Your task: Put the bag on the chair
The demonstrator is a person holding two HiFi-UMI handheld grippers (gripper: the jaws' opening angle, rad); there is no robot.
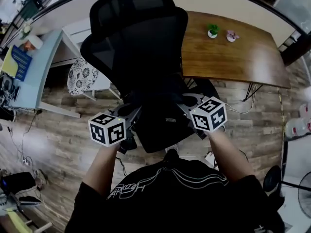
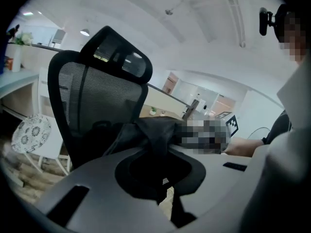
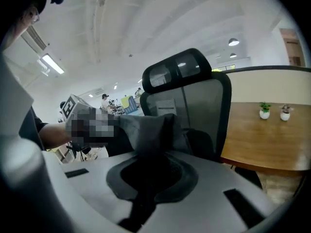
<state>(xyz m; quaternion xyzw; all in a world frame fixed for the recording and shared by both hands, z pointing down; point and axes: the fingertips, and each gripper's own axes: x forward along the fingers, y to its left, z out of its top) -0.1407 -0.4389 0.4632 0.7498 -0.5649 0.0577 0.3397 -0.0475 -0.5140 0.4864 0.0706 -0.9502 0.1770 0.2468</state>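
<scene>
my left gripper (image 2: 154, 152) clamped on black bag (image 2: 151, 130) fabric, right gripper (image 3: 151, 154) pinching its other edge, only head view shows whole bag before chair (image 1: 136, 38)

Wooden surface (image 1: 243, 57) standing upper right, carrying green plant (image 1: 213, 30) beside pinkish plant (image 1: 231, 35) (both in small white pots). Patterned seat (image 1: 81, 76) sitting on plank floor (image 1: 58, 140).

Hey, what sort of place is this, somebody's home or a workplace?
Most likely an office. A black mesh office chair stands by a long wooden desk with small potted plants on it, and a ceiling strip light hangs overhead.
</scene>
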